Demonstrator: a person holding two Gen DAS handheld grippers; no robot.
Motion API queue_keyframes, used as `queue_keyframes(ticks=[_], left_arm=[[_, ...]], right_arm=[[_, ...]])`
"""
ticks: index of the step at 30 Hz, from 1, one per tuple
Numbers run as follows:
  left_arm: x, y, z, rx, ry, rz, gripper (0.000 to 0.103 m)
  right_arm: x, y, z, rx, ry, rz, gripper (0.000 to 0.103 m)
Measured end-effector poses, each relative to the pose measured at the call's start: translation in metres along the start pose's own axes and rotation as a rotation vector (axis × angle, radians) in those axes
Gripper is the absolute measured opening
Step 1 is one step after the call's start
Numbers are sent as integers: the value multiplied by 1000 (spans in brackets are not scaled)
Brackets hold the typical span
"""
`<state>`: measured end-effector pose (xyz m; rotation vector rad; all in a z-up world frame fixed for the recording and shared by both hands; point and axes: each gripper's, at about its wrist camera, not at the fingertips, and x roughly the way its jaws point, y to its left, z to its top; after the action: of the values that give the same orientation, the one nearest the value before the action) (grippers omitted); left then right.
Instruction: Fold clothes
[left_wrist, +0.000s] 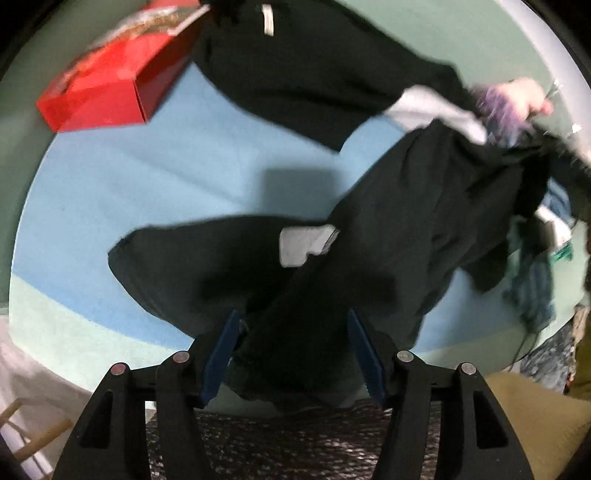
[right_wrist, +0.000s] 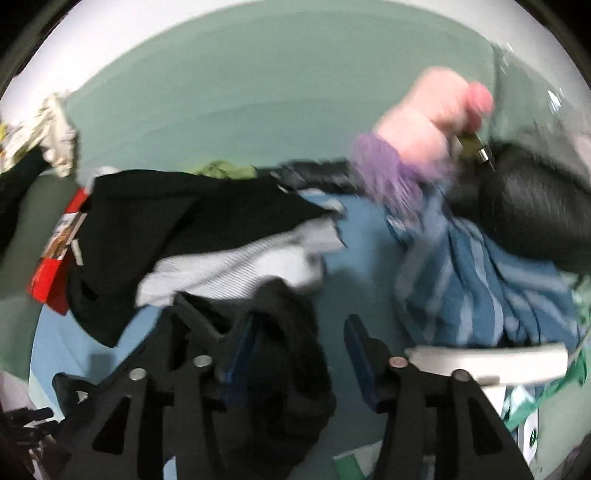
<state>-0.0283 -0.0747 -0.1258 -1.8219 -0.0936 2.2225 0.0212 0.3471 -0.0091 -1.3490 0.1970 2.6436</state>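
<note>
Garment: black garment (left_wrist: 406, 221), mostly off the surface (left_wrist: 110, 184), strung from my left gripper up to the far right. One lobe trails on the blue, and I reckon it hangs so that it can be shaken out flat.
Fold state: no crease that I can see, all slack and motion blur. That fits opening out as well as gathering up.
Left gripper (left_wrist: 294, 317): jaws apart with a thick band of black cloth filling the gap. I cannot tell whether they pinch it or merely straddle it.
Right gripper (right_wrist: 301, 325): jaws apart. A black wad sits against one finger with daylight showing beside the other, so nothing is clamped.
Hand (left_wrist: 517, 99): one, with a purple cuff, at the garment's far end. I can't say whose it is, nor whether it grips the cloth.
White patches: two on the black, one mid-cloth (left_wrist: 306, 243) and one up top (left_wrist: 267, 18).
Black pieces: two dark masses in the left view, and I can't tell whether they join.
Grey ribbed cloth (right_wrist: 240, 266): one, tucked under the black edge.
Blue striped cloth (right_wrist: 498, 288): one, heaped at the right, likely waiting in the pile.
Green cloth (right_wrist: 221, 170): one scrap, behind.
Red box (left_wrist: 110, 85): one, at the far corner, clear of the work.
</note>
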Motion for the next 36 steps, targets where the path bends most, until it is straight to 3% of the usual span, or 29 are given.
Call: queue_keyframes(ticks=[3,4,5,7,10,13,17,20,26,28,29,30,33,36], left_arm=[[18,11,-4,-46,52,-9,60],[22,12,-6,-58,59,9,40],[25,14,-9,-75,66,18,26],[24,17,-12,-105,62,12,13],[9,19,-18,-141,19,-42,10],[-5,11,-27,-108,2,-96,9],[-23,-1,-40,-63,-20,-167,9],[-23,-7,-48,-40,-23,-214,9],[-12,-19,-55,3,3,-250,9],[-12,-20,-54,6,-2,-254,9],[-14,-19,-53,4,-7,-253,9],[-16,-17,-53,-2,-15,-248,9],[-25,-11,-53,-20,-46,-226,9],[-53,-2,-50,-44,-124,-201,9]], right_arm=[[1,32,6,-90,-22,10,74],[3,43,8,-117,-25,14,75],[10,54,9,-129,-4,33,75],[28,75,9,-142,58,81,75],[68,105,5,-108,218,160,74],[108,129,1,-45,342,213,71],[150,149,-2,34,465,178,71],[172,155,-3,76,514,136,71],[190,159,-2,134,510,131,71],[192,158,-2,131,496,120,52],[191,155,-3,133,478,121,31],[189,151,-4,137,458,124,17],[171,132,-8,179,420,207,9],[135,109,-5,229,361,293,8]])
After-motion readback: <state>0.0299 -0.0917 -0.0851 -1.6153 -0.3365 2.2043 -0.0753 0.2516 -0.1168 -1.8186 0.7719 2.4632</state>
